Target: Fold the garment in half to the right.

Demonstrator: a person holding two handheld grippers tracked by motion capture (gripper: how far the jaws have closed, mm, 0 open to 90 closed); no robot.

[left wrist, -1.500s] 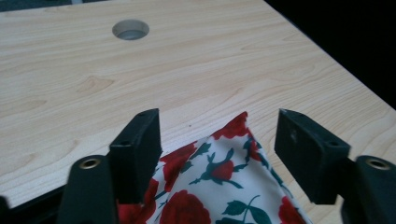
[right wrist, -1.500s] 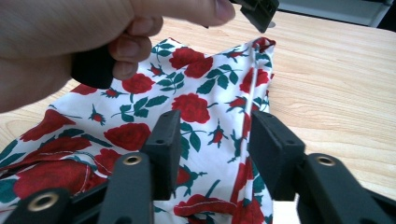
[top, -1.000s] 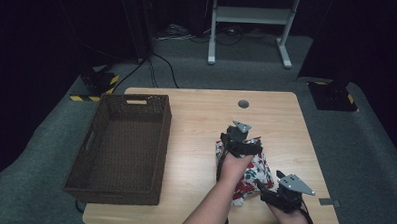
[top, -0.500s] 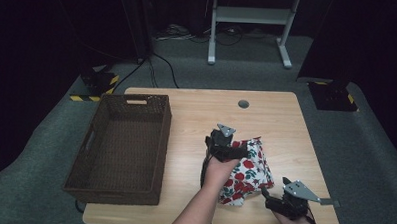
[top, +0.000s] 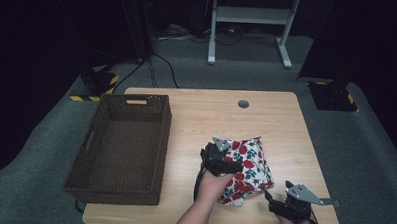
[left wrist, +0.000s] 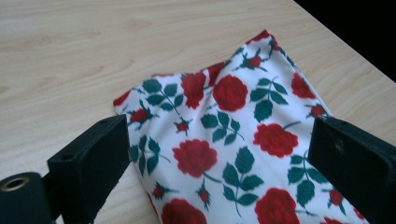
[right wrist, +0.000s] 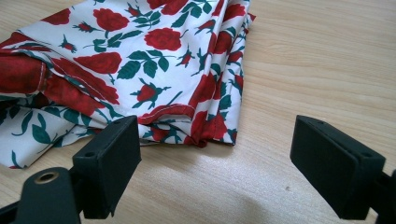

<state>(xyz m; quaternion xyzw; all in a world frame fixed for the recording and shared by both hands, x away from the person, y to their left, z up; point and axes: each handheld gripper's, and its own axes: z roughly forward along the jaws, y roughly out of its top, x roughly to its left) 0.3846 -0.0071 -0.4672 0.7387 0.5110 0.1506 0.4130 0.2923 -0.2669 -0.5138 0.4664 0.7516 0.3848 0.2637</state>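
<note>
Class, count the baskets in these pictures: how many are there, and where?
1. The brown wicker basket sits on the left part of the table, apart from the rose-print cloth. None seems hidden.

- Rose-print cloth (top: 247, 166) – thin woven fabric, smooth with a faint sheen, soft folds and stitched hems.
- Counter (top: 206, 112) under the cloth – pale wood-grain laminate, smooth, satin-matt.
- Basket (top: 158, 140) left of the cloth – dark brown wicker, rough weave.
- Left claw (left wrist: 219, 163) and right claw (right wrist: 215, 154) – matt black plastic jaws.
- Floor around the counter – grey carpet, rough.
</note>
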